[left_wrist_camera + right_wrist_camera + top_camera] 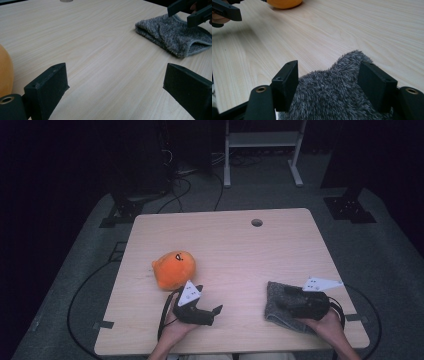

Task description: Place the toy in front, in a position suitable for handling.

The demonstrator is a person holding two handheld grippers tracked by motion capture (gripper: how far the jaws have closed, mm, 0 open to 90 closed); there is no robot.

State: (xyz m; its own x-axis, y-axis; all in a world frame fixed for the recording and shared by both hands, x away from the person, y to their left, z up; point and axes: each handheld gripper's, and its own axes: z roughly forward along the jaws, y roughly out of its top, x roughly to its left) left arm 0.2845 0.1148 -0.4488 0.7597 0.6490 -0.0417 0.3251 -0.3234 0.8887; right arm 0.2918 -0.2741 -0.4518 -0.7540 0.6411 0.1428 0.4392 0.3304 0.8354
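An orange plush toy (172,269) lies left of the middle of the light wooden table (225,240). Just in front of it, a hand holds my left gripper (214,315) low over bare wood, pointing right. Its jaws stand wide open around nothing (116,75), with the plush (5,72) at their left. A folded grey fuzzy cloth (276,312) lies at the front right. My right gripper (286,299) rests over it, pointing left. Its jaws are open and straddle a raised fold of the cloth (329,100), which fills the gap between them.
A round cable hole (257,222) sits near the table's far edge. Black cables trail from both grippers off the front edge. On the floor beyond stand a white frame (262,150) and dark equipment bases. Bare wood separates the two grippers.
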